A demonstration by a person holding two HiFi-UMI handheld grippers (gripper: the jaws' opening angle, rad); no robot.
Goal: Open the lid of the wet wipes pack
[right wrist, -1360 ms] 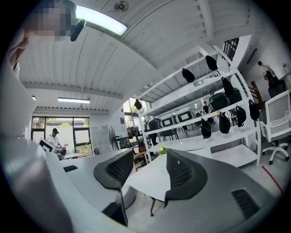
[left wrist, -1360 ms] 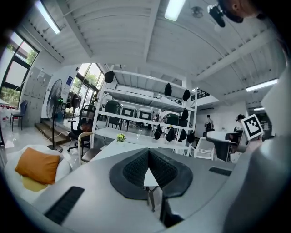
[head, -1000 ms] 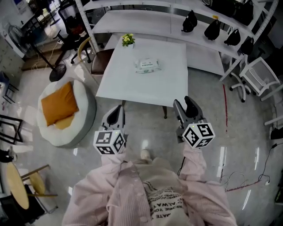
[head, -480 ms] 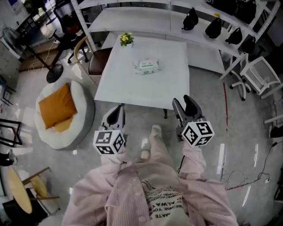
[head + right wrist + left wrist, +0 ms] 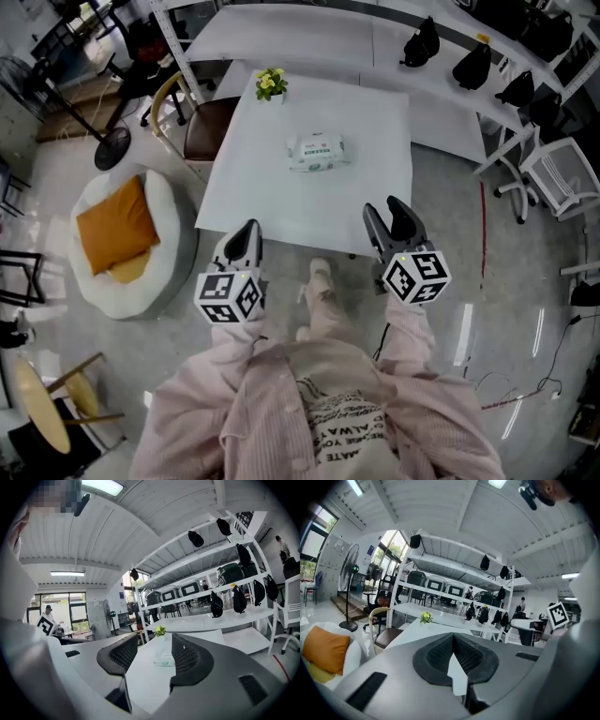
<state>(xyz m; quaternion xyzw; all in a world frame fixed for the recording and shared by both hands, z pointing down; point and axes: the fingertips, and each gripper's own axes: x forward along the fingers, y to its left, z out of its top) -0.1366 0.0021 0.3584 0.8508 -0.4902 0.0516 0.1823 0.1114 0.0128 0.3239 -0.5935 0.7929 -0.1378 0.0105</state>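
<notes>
Wet wipes pack (image 5: 319, 152): flat, soft white pouch with a green label patch on top. It lies flat near the middle of the white square table (image 5: 281, 202), a bit toward the far side. Nothing is touching it. Lid detail is too small to read in the head view.

In the right gripper view the pack (image 5: 164, 660) shows far off, framed between the jaws, with the small potted yellow-green plant (image 5: 160, 630) behind it. In the head view the plant (image 5: 271, 84) sits at the table's far left corner, well apart from the pack.

Left gripper (image 5: 246, 236): jaws pressed together, nothing between them; its own view confirms this (image 5: 452, 638).
Right gripper (image 5: 394, 217): jaws spread, empty (image 5: 154, 653).
Both are held at the table's near edge, well short of the pack.

Delta vs 1 s ago: the person has stepped forward. The table and pack sit closer in view, and the gripper tips now overlap the near table edge instead of hanging over floor. The pack hasn't moved on the table. Jaw states are unchanged.
</notes>
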